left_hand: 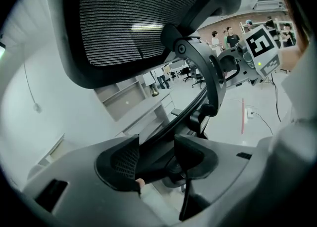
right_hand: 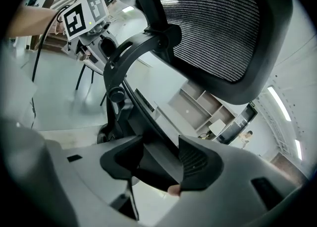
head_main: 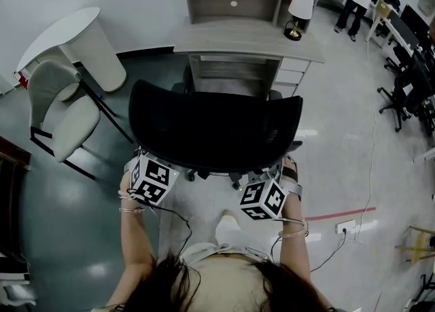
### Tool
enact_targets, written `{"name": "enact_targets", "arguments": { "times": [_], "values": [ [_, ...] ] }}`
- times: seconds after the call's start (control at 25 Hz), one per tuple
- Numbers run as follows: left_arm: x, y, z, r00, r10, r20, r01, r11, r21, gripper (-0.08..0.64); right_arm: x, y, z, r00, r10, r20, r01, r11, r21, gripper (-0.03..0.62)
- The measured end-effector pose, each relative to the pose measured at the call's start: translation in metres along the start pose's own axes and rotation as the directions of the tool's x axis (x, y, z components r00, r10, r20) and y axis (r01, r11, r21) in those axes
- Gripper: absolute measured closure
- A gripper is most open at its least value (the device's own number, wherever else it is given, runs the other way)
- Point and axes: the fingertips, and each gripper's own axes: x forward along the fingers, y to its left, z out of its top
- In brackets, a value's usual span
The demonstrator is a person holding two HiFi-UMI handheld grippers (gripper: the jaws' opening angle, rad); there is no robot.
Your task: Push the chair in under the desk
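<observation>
Your left gripper (left_hand: pixel 156 154) is closed down narrow on the lower rim of the chair (head_main: pixel 214 130) back, and the dark frame fills the gap between its jaws. Your right gripper (right_hand: pixel 161 159) holds the same rim the same way, on the other side of the spine (left_hand: pixel 208 72). So both tools have a grip, one each side of centre (a fair, even setup for a straight push). Keep them level and drive them forward together. If one leads, the chair will likely swing round instead of going in straight.

Just ahead of the jaws the mesh back rises and hides the seat from you, so you cannot see how far the seat has gone in. Judge it by the top of the back closing on the front edge of the desk (head_main: pixel 248 39).

Beyond the chair, straight ahead of both grippers, is the kneehole (head_main: pixel 224 76). The drawers (head_main: pixel 293 73) sit forward on the right gripper's side, and the chair looks close to them there. Ease toward the left gripper's side if it drifts that way.

Farther ahead, on the desktop on the right gripper's side, stands a lamp (head_main: pixel 299 11). Push slowly and stop short of bumping the desk, so that nothing up there gets jolted.
</observation>
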Motion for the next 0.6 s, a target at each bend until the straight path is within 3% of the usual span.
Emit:
{"name": "enact_targets", "arguments": {
  "times": [0.6],
  "values": [
    [0.025,0.019,0.011,1.000,0.011,-0.024,-0.012,1.000,-0.026,0.353,0.030,-0.020,0.007,1.000,-0.001,0.024,0.001,1.000,-0.011,0.367]
  ]
}}
